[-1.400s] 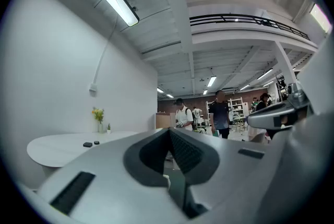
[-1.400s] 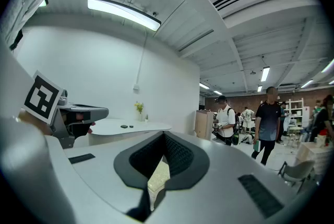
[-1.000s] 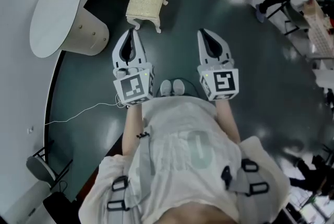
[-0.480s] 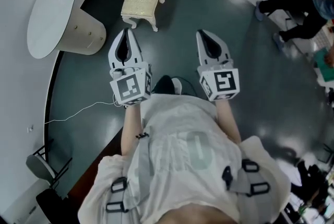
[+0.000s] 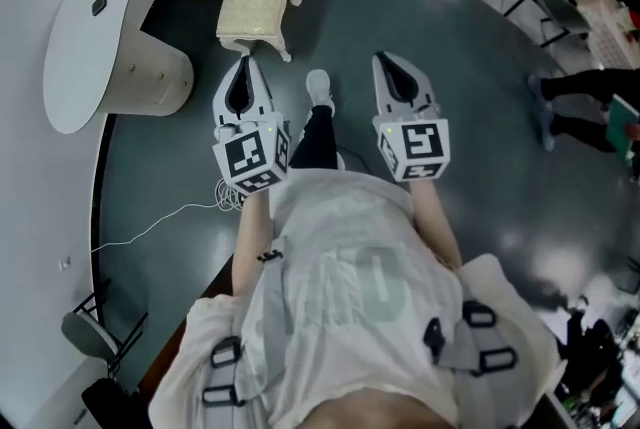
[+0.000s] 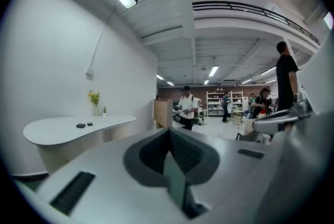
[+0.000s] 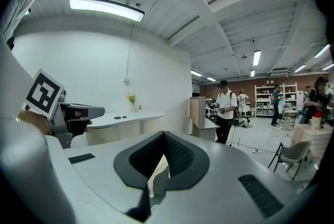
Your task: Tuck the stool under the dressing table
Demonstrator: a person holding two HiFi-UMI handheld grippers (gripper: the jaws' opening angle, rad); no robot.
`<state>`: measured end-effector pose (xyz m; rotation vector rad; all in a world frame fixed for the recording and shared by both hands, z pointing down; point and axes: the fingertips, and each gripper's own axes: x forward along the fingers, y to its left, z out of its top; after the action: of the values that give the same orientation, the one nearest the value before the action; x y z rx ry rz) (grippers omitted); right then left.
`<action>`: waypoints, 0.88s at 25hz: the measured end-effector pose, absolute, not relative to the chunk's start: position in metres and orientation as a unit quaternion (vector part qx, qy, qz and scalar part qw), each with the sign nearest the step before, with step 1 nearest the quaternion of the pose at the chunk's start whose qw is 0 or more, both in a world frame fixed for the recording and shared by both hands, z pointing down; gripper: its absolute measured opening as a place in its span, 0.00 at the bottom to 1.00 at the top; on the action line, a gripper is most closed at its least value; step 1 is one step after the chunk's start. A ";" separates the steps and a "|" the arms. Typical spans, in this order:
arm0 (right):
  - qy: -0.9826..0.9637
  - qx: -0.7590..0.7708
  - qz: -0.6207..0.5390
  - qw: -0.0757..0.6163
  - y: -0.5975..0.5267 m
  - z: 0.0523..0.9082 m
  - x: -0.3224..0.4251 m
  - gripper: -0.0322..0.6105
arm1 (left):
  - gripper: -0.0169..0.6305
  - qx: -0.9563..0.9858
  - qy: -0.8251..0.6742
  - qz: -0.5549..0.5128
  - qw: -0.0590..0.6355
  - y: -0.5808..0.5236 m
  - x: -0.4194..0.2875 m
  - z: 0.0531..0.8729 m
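At 12 o'clock off left gripper (image 5: 245, 65): cream cushioned stool (image 5: 256, 2), outside curved white dressing table (image 5: 75, 57). It and right gripper (image 5: 390, 65) closed empty, presumably to push.

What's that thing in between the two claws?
The person's own leg and white shoe lie between the left claw and the right claw. The head view shows it; both claws are shut and empty.
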<state>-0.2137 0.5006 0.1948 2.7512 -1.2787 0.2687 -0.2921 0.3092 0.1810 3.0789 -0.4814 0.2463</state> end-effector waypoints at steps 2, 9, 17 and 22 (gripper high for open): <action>-0.418 0.903 0.088 0.054 0.503 0.198 -0.204 0.05 | 0.03 0.986 -0.148 0.081 0.012 0.311 -0.280 0.189; -0.401 0.910 0.094 0.043 0.489 0.208 -0.157 0.05 | 0.03 0.986 -0.135 0.094 0.007 0.291 -0.227 0.201; -0.422 0.897 0.111 0.069 0.429 0.217 -0.086 0.05 | 0.03 0.981 -0.158 0.107 0.027 0.226 -0.148 0.212; -0.436 0.887 0.131 0.075 0.377 0.213 -0.020 0.05 | 0.03 0.978 -0.170 0.116 0.028 0.178 -0.091 0.210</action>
<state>-0.0199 0.3769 0.2134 2.6622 -1.3072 0.3937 -0.0911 0.1784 0.2096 3.0189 -0.5233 0.3588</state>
